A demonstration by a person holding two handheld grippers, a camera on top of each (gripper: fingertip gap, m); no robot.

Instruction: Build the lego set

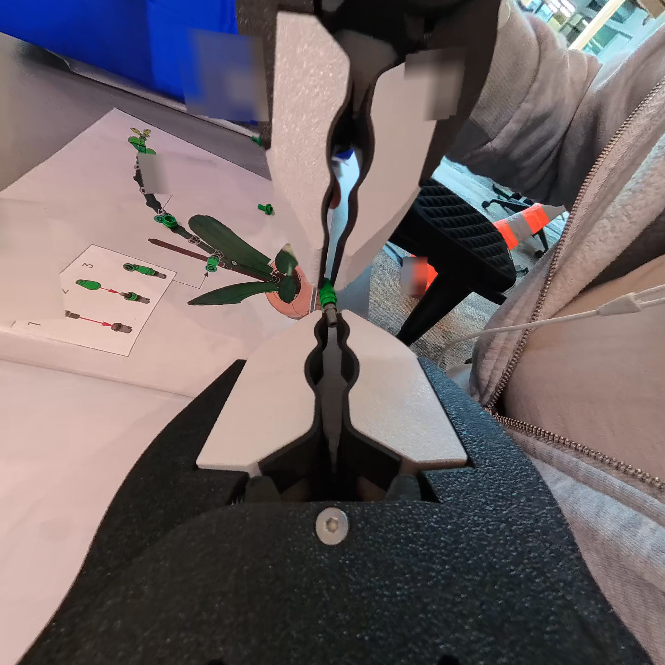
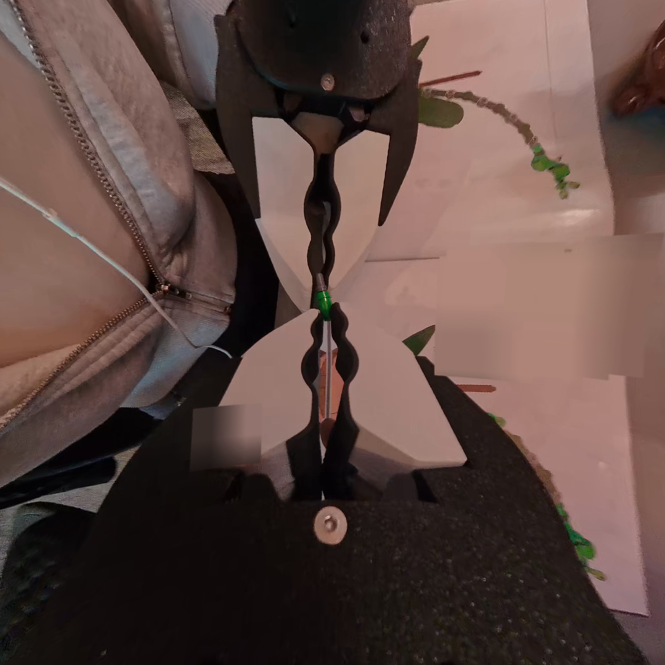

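White table surface (image 1: 72,449) fills the left of the left wrist view; a blue panel (image 1: 90,39) stands at its far edge.

Person in a grey zip-up fleece jacket (image 1: 575,252) sits close on the right of the left wrist view, on the left in the right wrist view (image 2: 118,151). A thin white cord (image 1: 521,322) crosses the jacket front.

Large white printed instruction sheet (image 1: 172,324) lies flat on the table, showing a dark green leafy plant drawing and a boxed panel of small part drawings. Black mesh-backed office chair (image 1: 460,230) stands on grey carpet beyond the table edge, far right.

Left gripper (image 1: 331,318), white fingers on a black textured body, is nearly closed: its tips pinch the grey end of a small grey peg (image 1: 330,316). Right gripper (image 2: 325,311) faces it tip to tip, equally narrow, its black wavy pads pressed on a small bright green cylindrical connector piece (image 2: 322,304). Peg and connector are joined end to end, held in the air between the two grippers, above the near edge of the sheet.

A loose green stud (image 1: 266,208) lies on the sheet, farther off to the left.
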